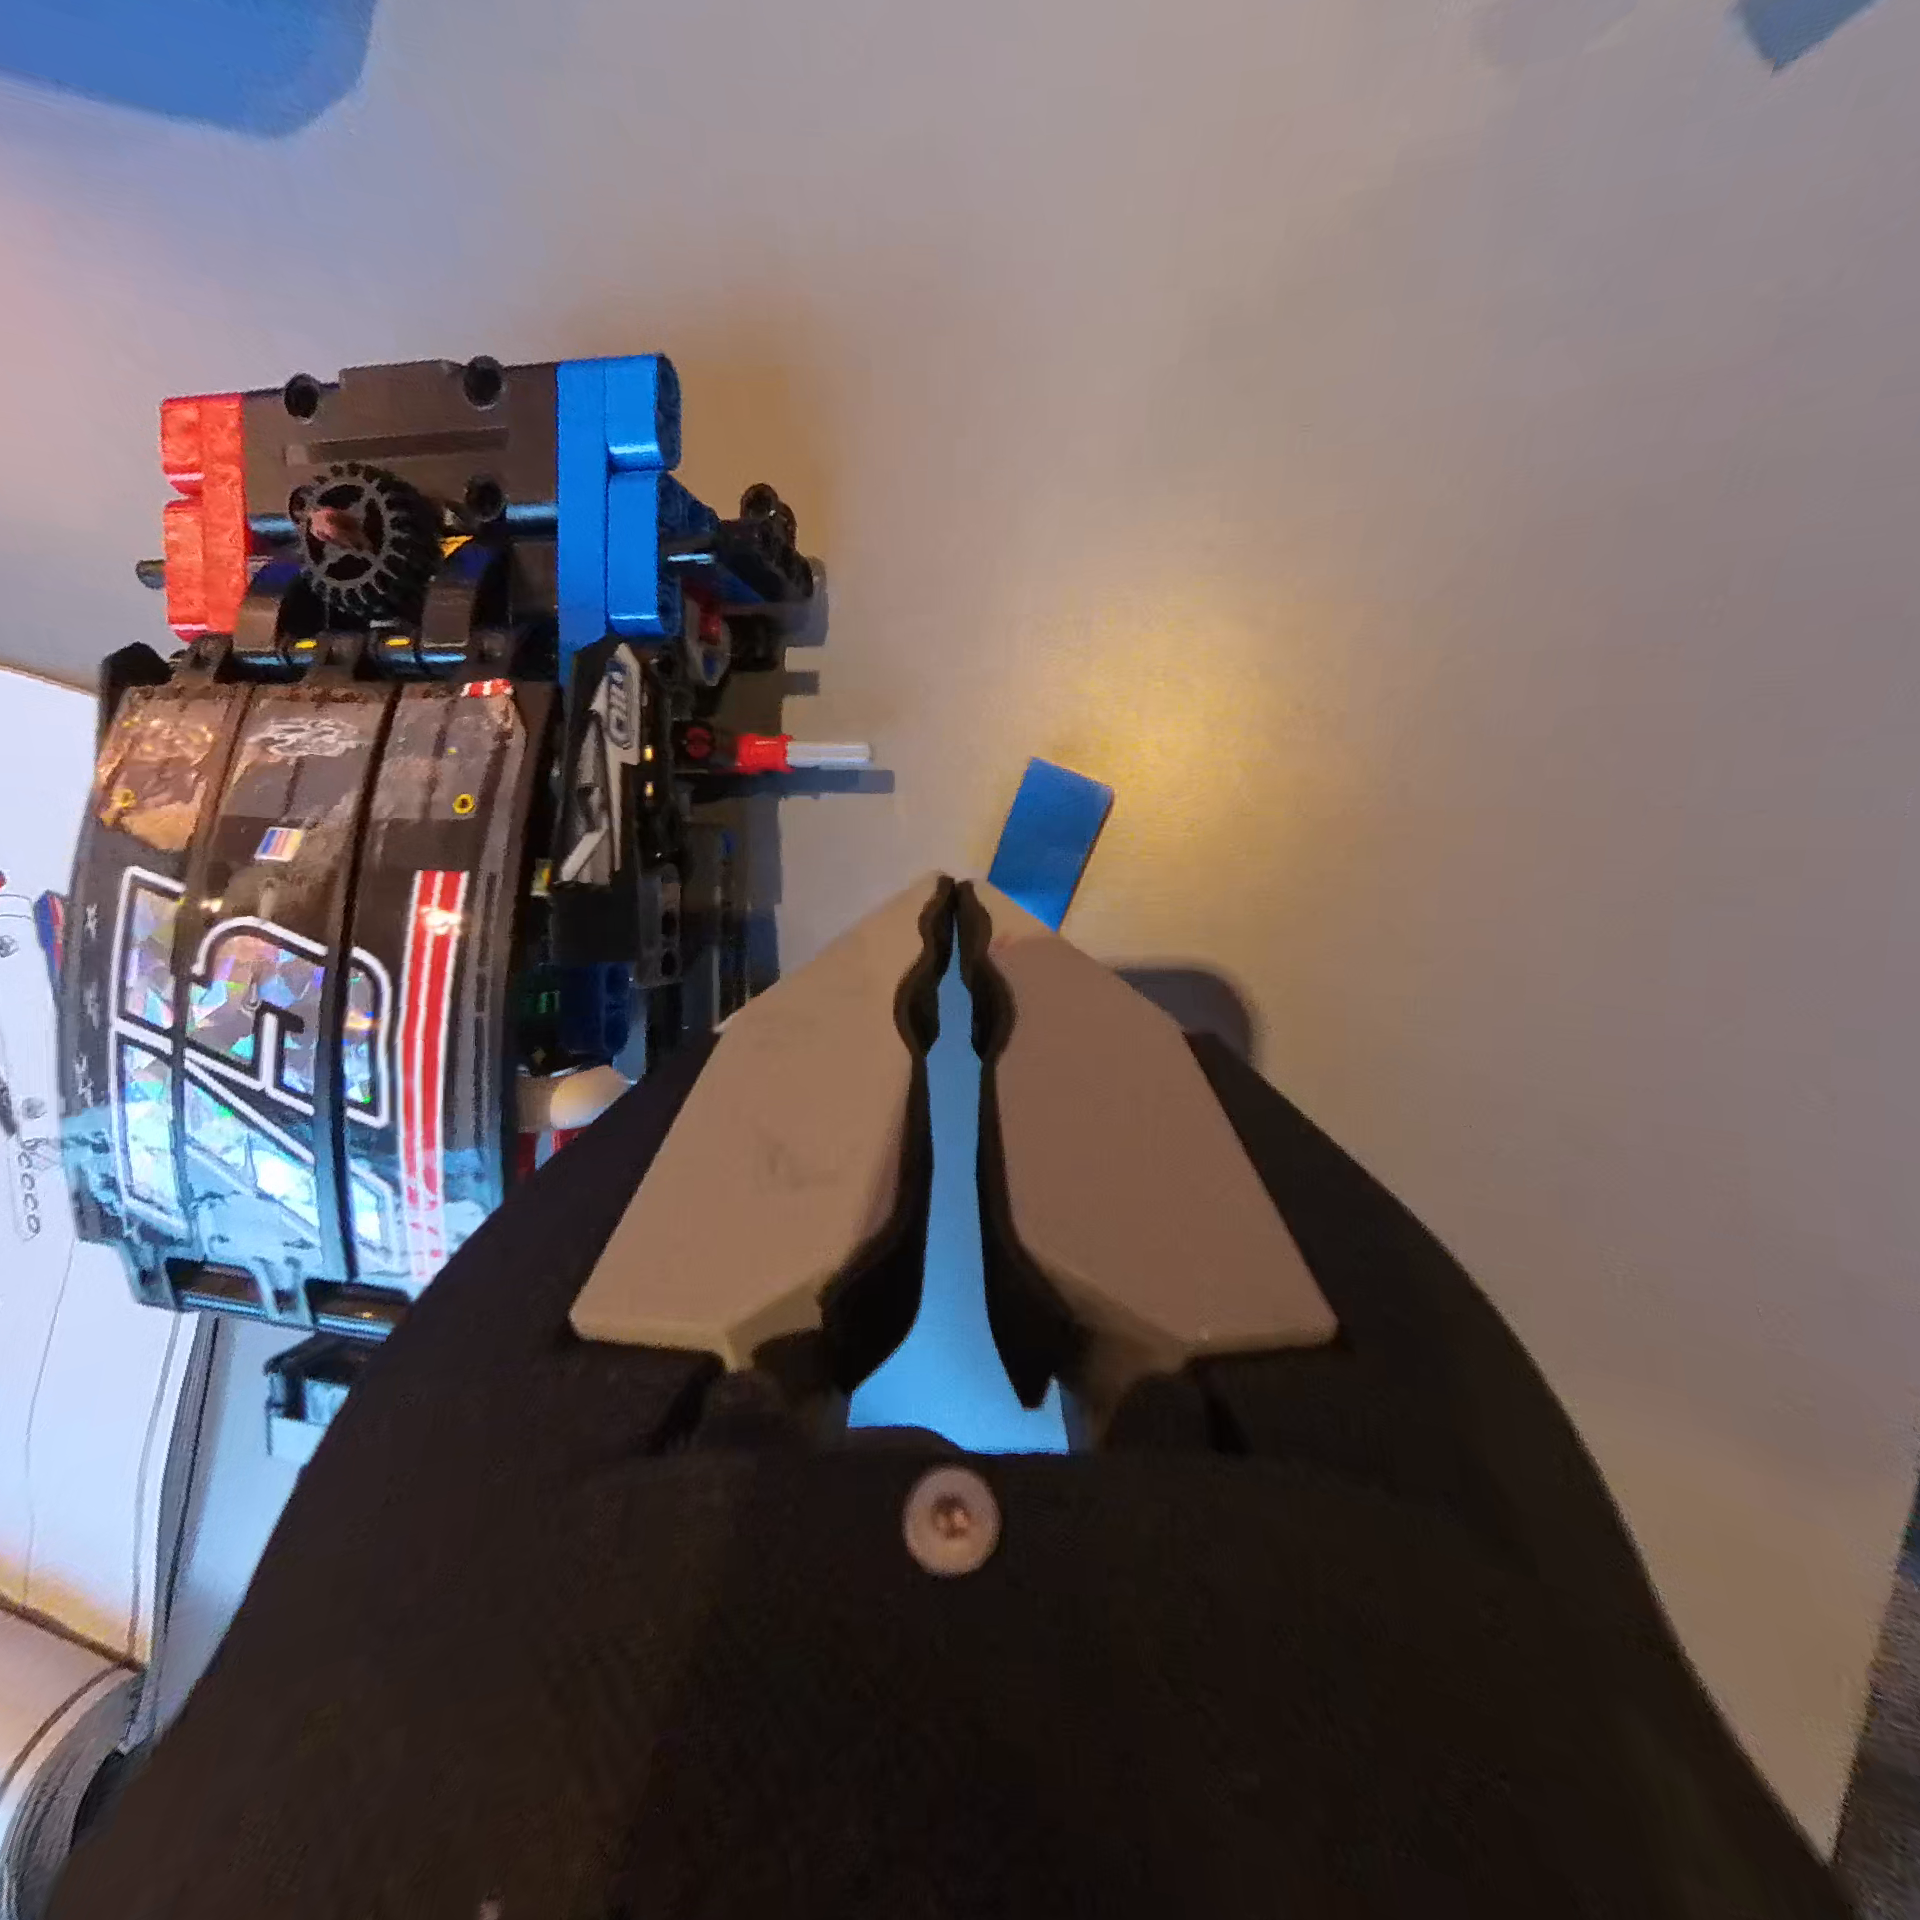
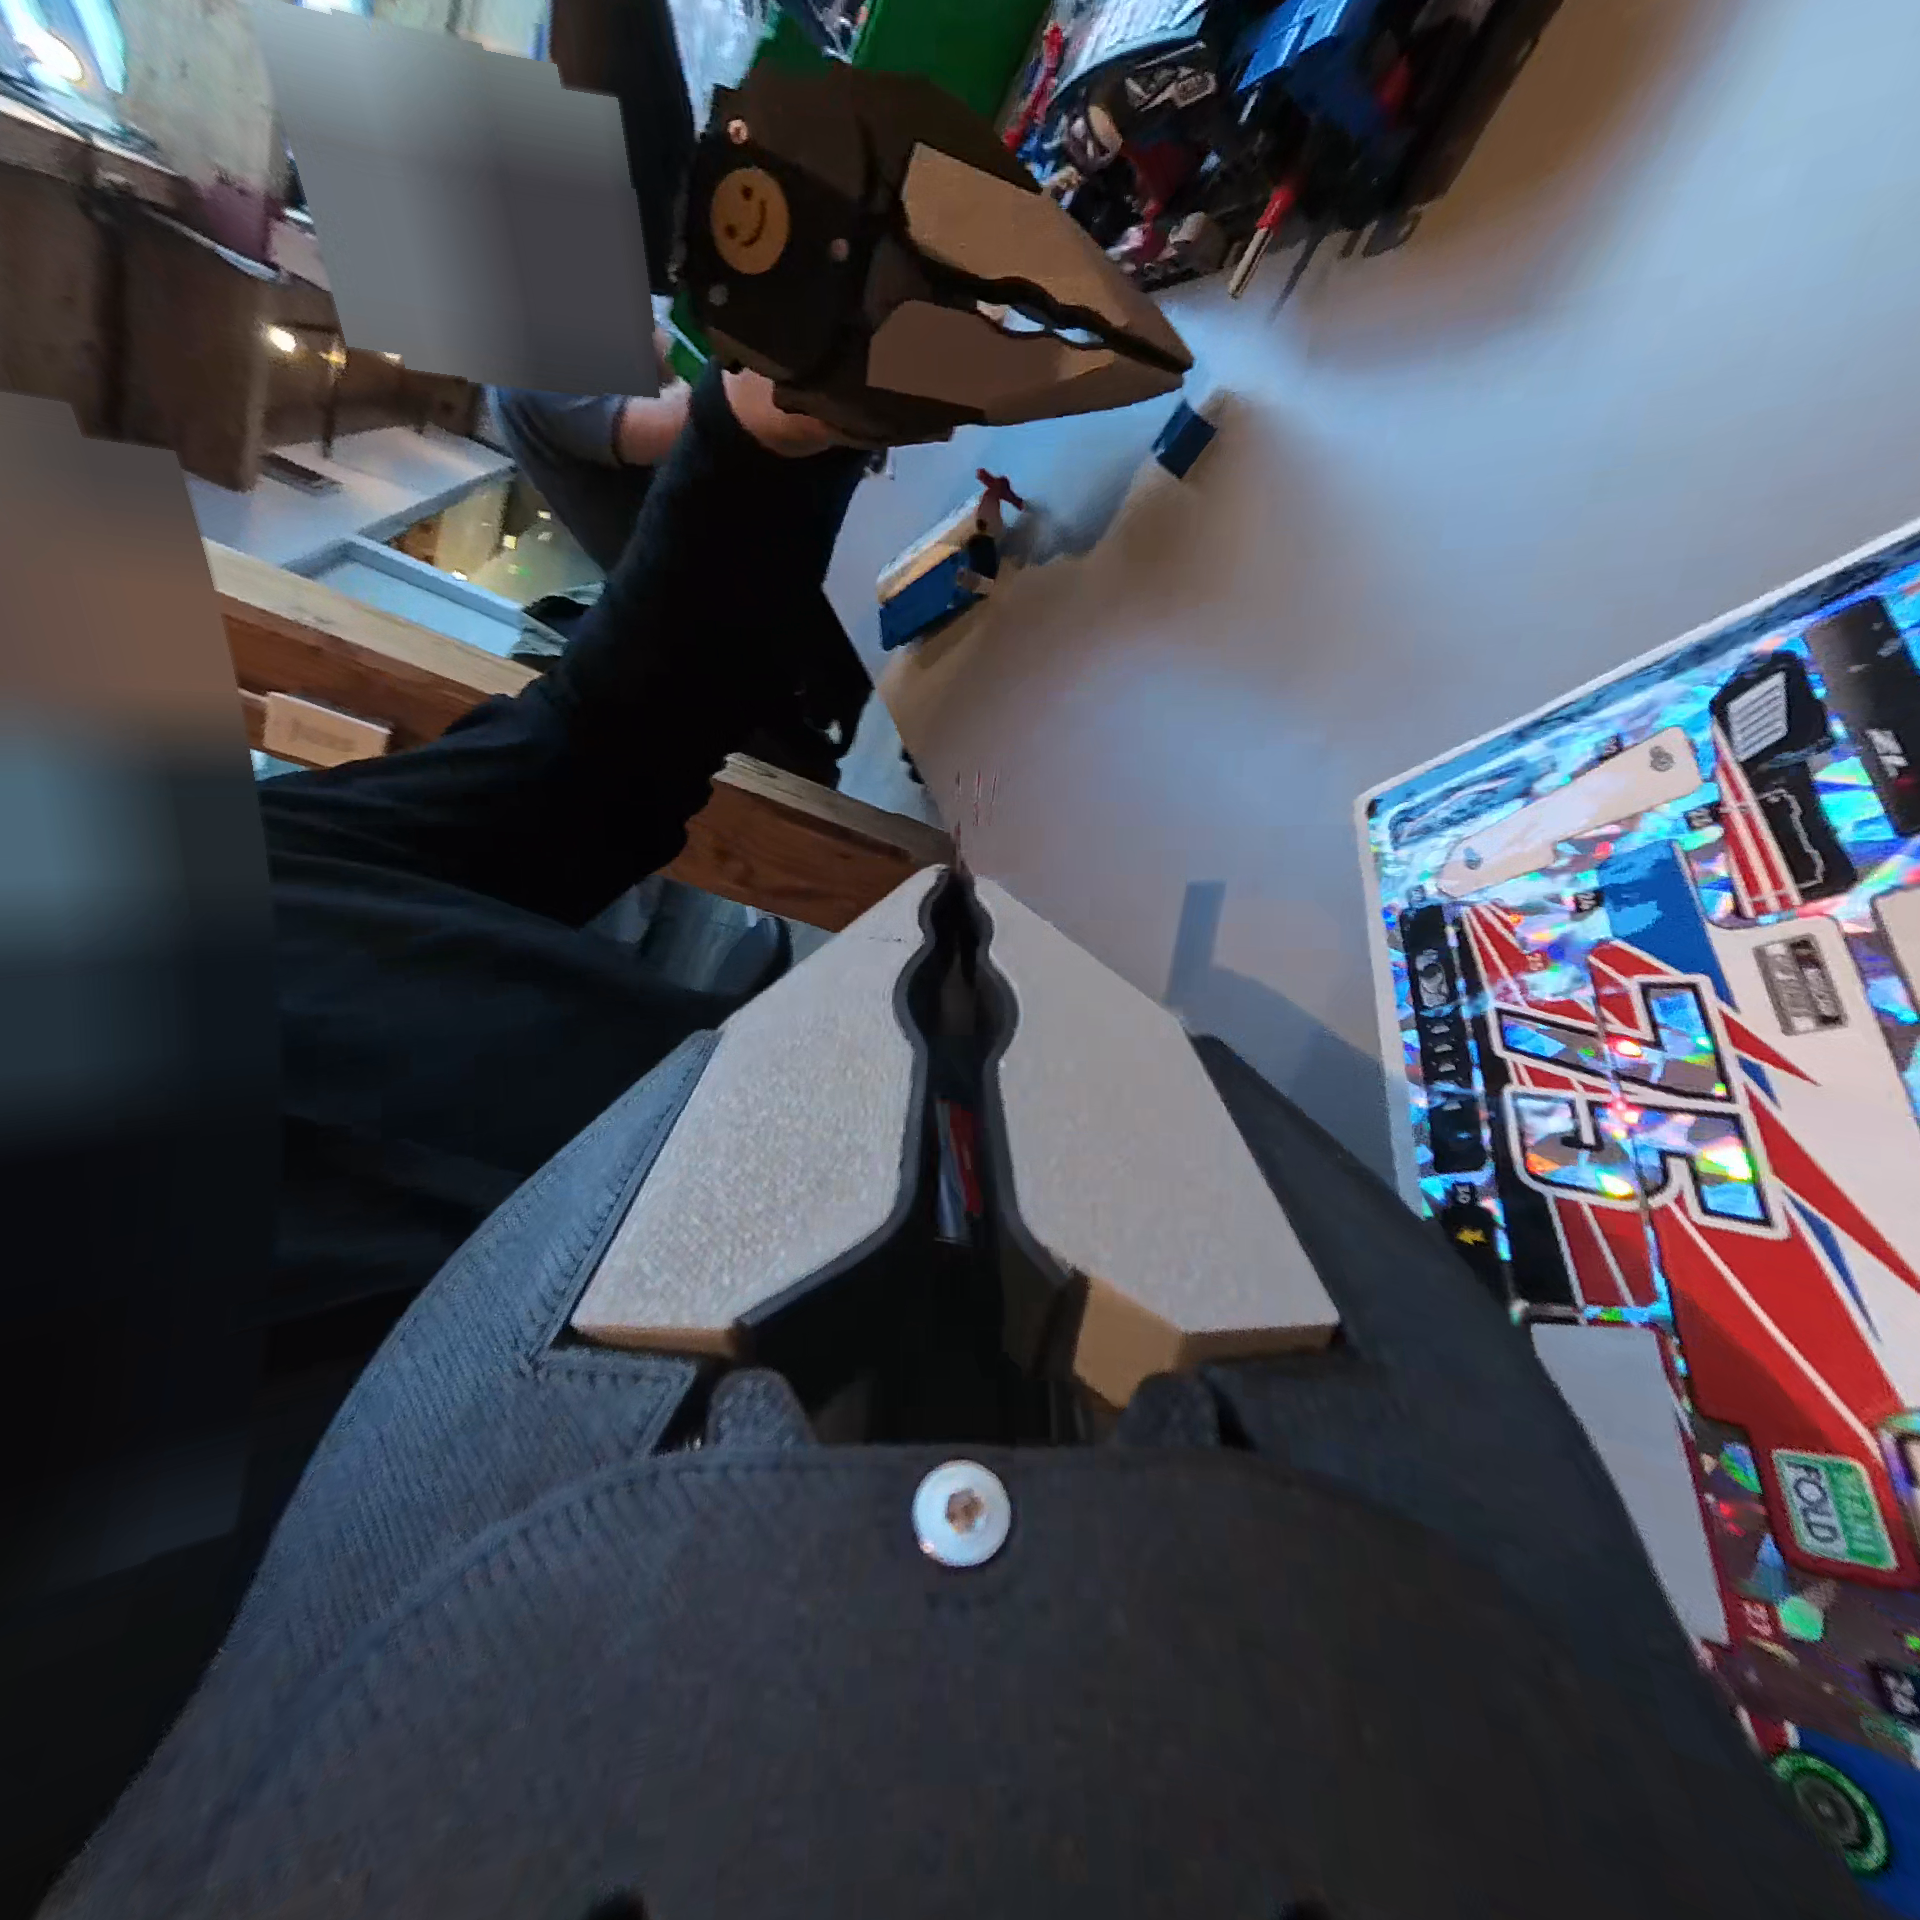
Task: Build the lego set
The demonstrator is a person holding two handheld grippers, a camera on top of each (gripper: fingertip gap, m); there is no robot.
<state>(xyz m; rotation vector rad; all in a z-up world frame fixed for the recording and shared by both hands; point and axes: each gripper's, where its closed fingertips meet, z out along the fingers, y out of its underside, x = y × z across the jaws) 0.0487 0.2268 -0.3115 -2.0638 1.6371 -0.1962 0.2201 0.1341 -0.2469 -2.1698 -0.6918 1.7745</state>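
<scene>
The part-built Lego car [image 1: 343, 852], black with holographic stickers, blue beams and a red block, stands on the pale table at the left. It also shows blurred at the top of the right wrist view [image 2: 1247, 114]. My left gripper [image 1: 956, 888] is shut, with nothing between its tips, just short of a small blue piece [image 1: 1051, 840] on the table. The right wrist view shows this gripper [image 2: 1179, 364] right above the blue piece [image 2: 1184, 442]. My right gripper [image 2: 958, 883] is shut; a thin red part [image 2: 954, 1153] shows in the gap between its fingers.
A holographic sticker sheet [image 2: 1662, 1039] lies on the table at the right. A blue and white Lego part [image 2: 930, 582] sits near the table edge. A white printed sheet [image 1: 42, 935] lies left of the car. A person's dark sleeve [image 2: 623, 707] reaches in from the left. Tip to tip, the grippers are about 20 cm apart.
</scene>
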